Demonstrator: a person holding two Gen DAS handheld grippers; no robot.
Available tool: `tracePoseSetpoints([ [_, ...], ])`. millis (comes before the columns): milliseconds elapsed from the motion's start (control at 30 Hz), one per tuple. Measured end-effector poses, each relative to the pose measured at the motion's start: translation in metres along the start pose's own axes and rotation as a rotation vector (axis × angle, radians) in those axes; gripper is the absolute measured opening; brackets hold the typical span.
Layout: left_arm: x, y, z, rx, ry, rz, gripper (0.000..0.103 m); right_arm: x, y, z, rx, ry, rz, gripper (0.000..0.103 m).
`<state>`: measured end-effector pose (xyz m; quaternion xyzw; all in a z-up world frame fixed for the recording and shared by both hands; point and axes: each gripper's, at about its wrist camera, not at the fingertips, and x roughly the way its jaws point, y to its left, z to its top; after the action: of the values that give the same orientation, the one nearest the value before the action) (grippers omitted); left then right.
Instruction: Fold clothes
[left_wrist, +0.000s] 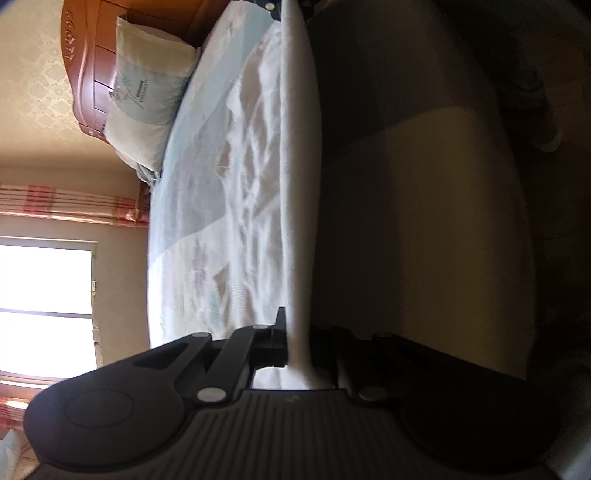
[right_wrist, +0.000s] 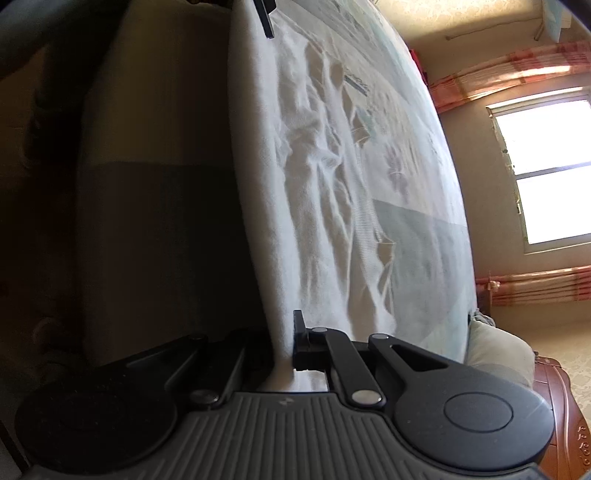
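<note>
Left wrist view: the left claw (left_wrist: 295, 347) is clenched on the edge of a white, wrinkled cloth garment (left_wrist: 258, 206), stretched taut over a bed with a pale blue-green patterned sheet (left_wrist: 192, 206); the right claw shows at the far end.

Right wrist view: the right claw (right_wrist: 286, 343) grips the same garment edge (right_wrist: 317, 184), near a grey-white pillow (right_wrist: 495, 350).

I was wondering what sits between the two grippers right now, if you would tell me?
A taut edge of the white garment runs between them, clamped by the left gripper and the right gripper; both wrist views show it, above the bed.
</note>
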<state>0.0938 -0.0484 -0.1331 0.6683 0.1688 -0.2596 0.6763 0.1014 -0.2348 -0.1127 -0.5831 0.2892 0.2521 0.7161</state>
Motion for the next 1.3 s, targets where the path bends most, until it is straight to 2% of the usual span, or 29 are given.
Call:
tracePoseSetpoints([
  [167,-0.007,-0.012,-0.003,-0.043,0.01,-0.041,0.001,0.002,0.005,-0.005,0.046,0.012,0.049,0.006],
  [233,-0.011,-0.013,-0.005,-0.071,0.013,-0.065,0.002,0.003,0.006,-0.007,0.064,0.017,0.069,0.011],
  [300,-0.021,-0.002,-0.014,-0.145,0.009,-0.142,0.003,-0.002,0.001,-0.014,0.09,0.031,0.111,0.013],
  [400,-0.042,0.029,-0.039,-0.326,-0.001,-0.317,0.01,-0.028,-0.004,-0.037,0.106,0.058,0.178,0.022],
  [467,-0.053,0.054,-0.062,-0.452,0.009,-0.37,0.01,-0.044,-0.015,-0.057,0.143,0.074,0.207,0.027],
  [567,-0.061,0.083,-0.091,-0.595,0.037,-0.323,0.01,-0.06,-0.043,-0.082,0.297,0.072,0.22,0.031],
  [633,-0.052,0.096,-0.096,-0.66,0.037,-0.29,0.01,-0.065,-0.061,-0.091,0.448,0.031,0.234,0.033],
  [667,-0.046,0.097,-0.096,-0.687,0.04,-0.292,0.01,-0.066,-0.067,-0.093,0.524,-0.003,0.248,0.034],
  [767,-0.026,0.087,-0.088,-0.754,0.062,-0.341,0.01,-0.078,-0.038,-0.098,0.688,-0.091,0.307,0.035],
  [800,-0.021,0.08,-0.087,-0.767,0.074,-0.362,0.01,-0.068,-0.041,-0.092,0.722,-0.103,0.324,0.035],
  [867,-0.015,0.061,-0.089,-0.775,0.107,-0.403,0.011,-0.042,-0.048,-0.081,0.771,-0.106,0.359,0.035],
  [900,-0.013,0.053,-0.092,-0.78,0.129,-0.409,0.01,-0.045,-0.042,-0.077,0.793,-0.095,0.376,0.036],
  [1000,-0.015,0.043,-0.103,-0.788,0.173,-0.442,0.011,-0.022,-0.032,-0.081,0.803,0.009,0.382,0.038],
  [1033,-0.02,0.046,-0.105,-0.789,0.175,-0.446,0.012,-0.024,-0.031,-0.088,0.813,0.006,0.38,0.039],
  [1100,-0.031,0.063,-0.106,-0.805,0.133,-0.42,0.012,-0.024,-0.039,-0.092,0.865,-0.024,0.379,0.039],
  [1133,-0.033,0.073,-0.104,-0.826,0.105,-0.413,0.012,-0.024,-0.046,-0.09,0.892,-0.045,0.356,0.043],
  [1200,-0.03,0.092,-0.093,-0.878,0.048,-0.387,0.02,-0.026,-0.062,-0.084,0.959,-0.112,0.311,0.051],
  [1267,-0.022,0.104,-0.077,-0.905,-0.002,-0.364,0.03,-0.024,-0.069,-0.074,1.023,-0.159,0.297,0.053],
  [1300,-0.015,0.105,-0.069,-0.914,-0.018,-0.362,0.031,-0.02,-0.068,-0.066,1.037,-0.162,0.291,0.053],
])
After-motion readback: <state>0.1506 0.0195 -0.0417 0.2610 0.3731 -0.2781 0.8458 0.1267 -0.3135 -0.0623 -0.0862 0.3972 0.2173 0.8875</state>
